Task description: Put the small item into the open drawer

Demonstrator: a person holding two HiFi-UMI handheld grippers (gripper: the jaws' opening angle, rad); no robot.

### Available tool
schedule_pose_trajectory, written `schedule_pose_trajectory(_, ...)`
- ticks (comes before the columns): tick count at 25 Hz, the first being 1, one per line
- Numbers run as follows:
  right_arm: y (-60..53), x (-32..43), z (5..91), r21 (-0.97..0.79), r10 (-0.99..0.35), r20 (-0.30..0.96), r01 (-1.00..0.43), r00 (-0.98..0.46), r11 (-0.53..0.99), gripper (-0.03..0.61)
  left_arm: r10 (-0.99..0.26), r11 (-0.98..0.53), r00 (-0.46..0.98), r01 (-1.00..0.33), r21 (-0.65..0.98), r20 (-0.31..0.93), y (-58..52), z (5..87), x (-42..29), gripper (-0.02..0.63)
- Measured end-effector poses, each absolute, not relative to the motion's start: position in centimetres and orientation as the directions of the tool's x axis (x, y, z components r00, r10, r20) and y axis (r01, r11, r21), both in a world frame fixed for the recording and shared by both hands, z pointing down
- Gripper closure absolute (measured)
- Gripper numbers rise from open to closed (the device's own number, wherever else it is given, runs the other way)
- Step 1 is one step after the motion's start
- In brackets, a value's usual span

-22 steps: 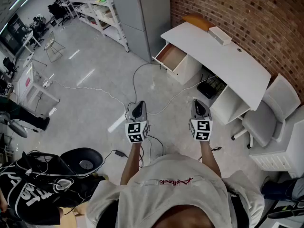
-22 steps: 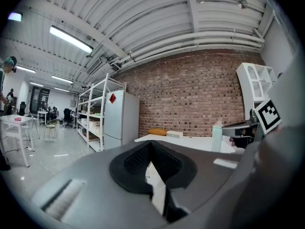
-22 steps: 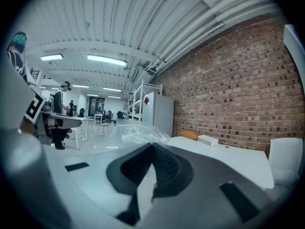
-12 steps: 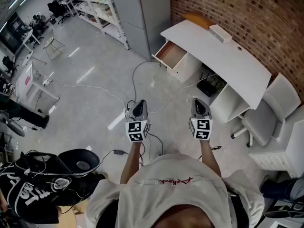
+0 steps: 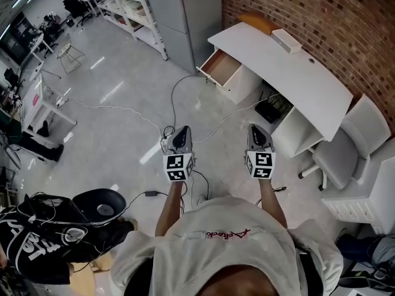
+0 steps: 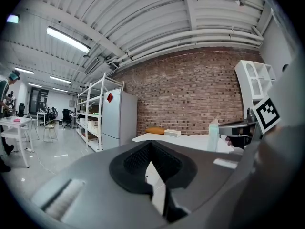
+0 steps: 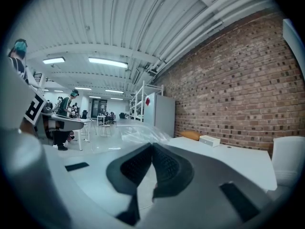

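Far ahead in the head view, the white desk [image 5: 290,73] has its drawer [image 5: 223,66] pulled open, showing a brown inside. Both grippers are held side by side over the floor, well short of the desk. My left gripper [image 5: 181,135] [image 6: 151,144] is shut with nothing between its pads. My right gripper [image 5: 257,132] [image 7: 152,144] is shut on a small clear crinkled plastic item [image 7: 143,133], which sticks out past the jaw tips. That same item [image 6: 213,133] also shows in the left gripper view, ahead of the right gripper [image 6: 238,128].
A small white box [image 5: 286,40] and an orange object [image 5: 259,23] lie on the desk. White cables [image 5: 185,97] run across the floor between me and the drawer. A grey office chair [image 5: 345,153] stands at the right, a black stool [image 5: 102,203] at the lower left, and shelving [image 5: 133,11] at the back.
The person has shifted slightly across the floor, so the desk and drawer sit a little higher in the head view. Both grippers keep the same pose and stay shut.
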State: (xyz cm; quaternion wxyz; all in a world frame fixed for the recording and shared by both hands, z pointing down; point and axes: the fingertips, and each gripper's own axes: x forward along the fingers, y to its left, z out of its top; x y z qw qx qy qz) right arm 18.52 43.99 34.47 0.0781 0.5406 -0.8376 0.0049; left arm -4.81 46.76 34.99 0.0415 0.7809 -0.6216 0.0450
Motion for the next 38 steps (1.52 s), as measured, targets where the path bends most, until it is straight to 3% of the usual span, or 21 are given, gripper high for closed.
schedule_pose_trajectory(16,43.2,21.4,35.6,0.078,-0.857,0.154,-0.859,-0.491,0.506,0.566,-0.974,-0.181,0.182,-0.983,0.025,0.136,46.4,35.5,-0.1,0.606)
schedule_pose_trajectory(38,36.7,19.6,37.2,0.091,-0.859,0.156,-0.859,-0.487,0.504,0.566,-0.967,-0.203,0.209,-0.978,0.054,0.145,39.3,38.0,-0.7,0.605)
